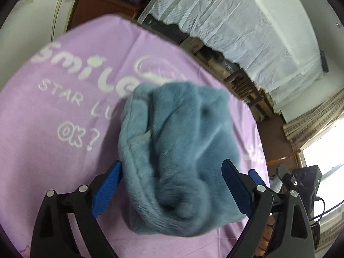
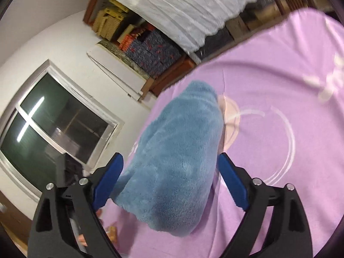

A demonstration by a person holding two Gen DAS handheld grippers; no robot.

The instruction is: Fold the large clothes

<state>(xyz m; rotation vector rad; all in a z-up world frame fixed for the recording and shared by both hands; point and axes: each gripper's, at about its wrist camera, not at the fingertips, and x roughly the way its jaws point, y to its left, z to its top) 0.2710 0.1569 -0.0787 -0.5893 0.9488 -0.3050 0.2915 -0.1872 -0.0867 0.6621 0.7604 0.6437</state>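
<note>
From my left wrist camera, the folded blue fleece garment (image 1: 178,157) covers part of the white print on the lilac bedsheet (image 1: 53,129), so I read only "smile", "STAR LU…" and "OK?"; the remaining letters are hidden under the fleece, and another small "smile" near the right edge is half cut off. Everything is smeared by motion blur. The left gripper (image 1: 172,185) has its jaws spread wide, the blue pads either side of the bundle's near end, not pinching it. Through the right wrist camera, the right gripper (image 2: 169,182) is likewise spread wide, straddling the same fleece (image 2: 176,161), which lies in a thick lump on the sheet (image 2: 279,193). I cannot tell what kind of garment it is. Shelves beyond are mostly hidden behind a white cloth (image 2: 182,10).
</note>
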